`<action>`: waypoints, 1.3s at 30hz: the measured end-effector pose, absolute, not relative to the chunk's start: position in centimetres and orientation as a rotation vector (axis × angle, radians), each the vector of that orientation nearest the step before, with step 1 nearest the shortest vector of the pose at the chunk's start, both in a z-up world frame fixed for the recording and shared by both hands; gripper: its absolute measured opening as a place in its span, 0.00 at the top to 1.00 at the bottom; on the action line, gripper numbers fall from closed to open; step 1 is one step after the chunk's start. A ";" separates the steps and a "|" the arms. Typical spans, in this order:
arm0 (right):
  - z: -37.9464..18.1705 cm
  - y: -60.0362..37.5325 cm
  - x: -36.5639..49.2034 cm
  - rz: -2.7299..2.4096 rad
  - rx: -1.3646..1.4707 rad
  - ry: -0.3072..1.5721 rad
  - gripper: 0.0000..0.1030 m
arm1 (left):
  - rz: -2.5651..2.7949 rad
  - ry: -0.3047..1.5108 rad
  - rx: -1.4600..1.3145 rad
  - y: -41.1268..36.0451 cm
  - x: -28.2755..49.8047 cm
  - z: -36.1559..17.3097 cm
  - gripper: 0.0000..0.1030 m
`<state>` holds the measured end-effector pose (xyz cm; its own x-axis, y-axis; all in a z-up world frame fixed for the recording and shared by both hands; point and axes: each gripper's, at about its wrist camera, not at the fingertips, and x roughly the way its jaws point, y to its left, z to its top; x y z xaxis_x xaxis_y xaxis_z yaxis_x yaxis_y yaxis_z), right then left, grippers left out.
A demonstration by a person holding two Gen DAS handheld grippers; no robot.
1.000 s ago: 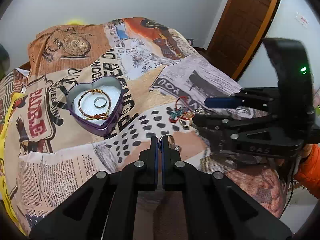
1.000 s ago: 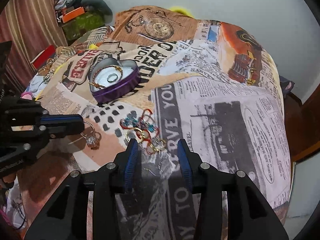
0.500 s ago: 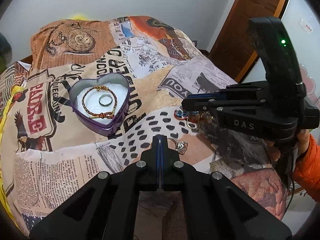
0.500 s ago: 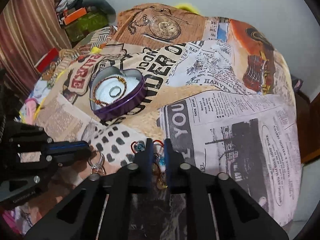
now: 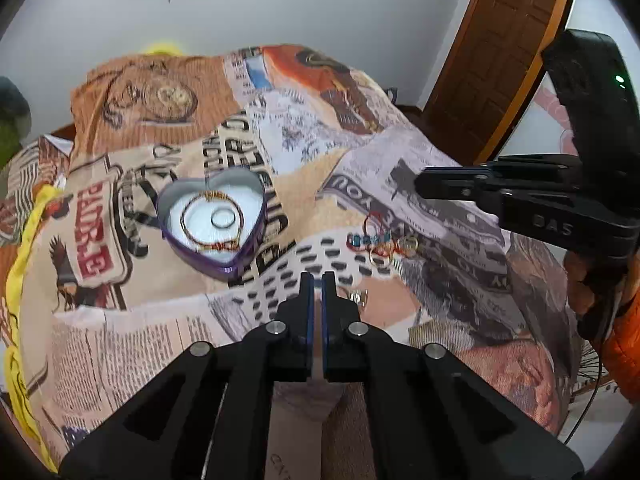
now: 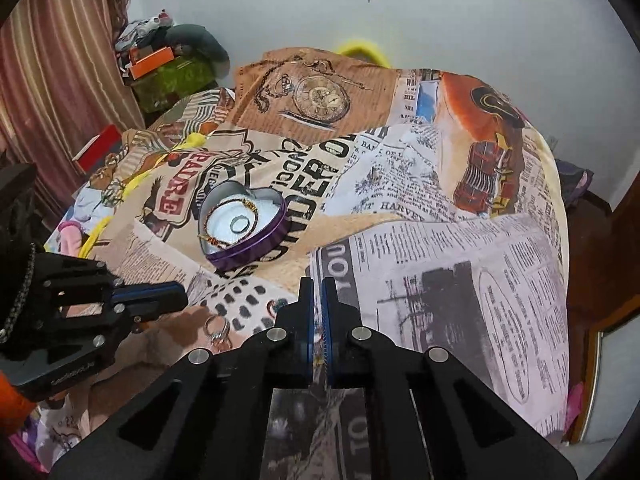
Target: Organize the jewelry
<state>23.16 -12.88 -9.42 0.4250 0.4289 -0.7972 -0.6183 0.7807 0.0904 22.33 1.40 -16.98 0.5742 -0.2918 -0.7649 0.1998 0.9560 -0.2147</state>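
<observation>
Right claw (image 6: pixel 316 312) hovers shut above beaded bracelet (image 5: pixel 370 238).

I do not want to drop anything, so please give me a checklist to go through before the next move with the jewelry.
1. Heart-shaped tin is open, with room beside the bracelet and ring inside: ok.
2. Right hand-held gripper holds a piece: cannot tell; its jaws are nearly together, and the gap is too dark to read.
3. Beaded jewelry pile is stored: not ok, it lies on the bedcover.
4. Stone ring is stored: not ok, it lies on the bedcover beside the left hand-held gripper.
5. Left hand-held gripper is free: ok, nearly closed on nothing.
</observation>
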 end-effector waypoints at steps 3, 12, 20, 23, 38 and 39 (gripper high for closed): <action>-10.1 -13.2 22.7 0.667 -0.233 0.971 0.91 | -0.305 0.957 -0.108 1.1 22.1 -17.5 0.87; -13.5 -12.6 20.0 0.760 -0.256 1.085 0.78 | -0.314 0.987 -0.086 0.2 21.5 -19.0 0.70; -14.4 -11.3 21.8 0.724 -0.294 1.056 0.78 | -0.322 0.989 -0.075 0.1 22.6 -19.4 0.60; -14.7 -11.1 22.3 0.708 -0.313 1.044 0.78 | -0.334 0.987 -0.073 0.1 22.6 -19.5 0.58; -14.9 -9.9 22.7 0.725 -0.409 0.986 0.75 | -0.321 0.976 -0.100 0.5 23.5 -20.4 0.61; -14.9 -9.9 22.7 0.726 -0.408 0.982 0.75 | -0.317 0.974 -0.103 0.5 23.5 -20.4 0.64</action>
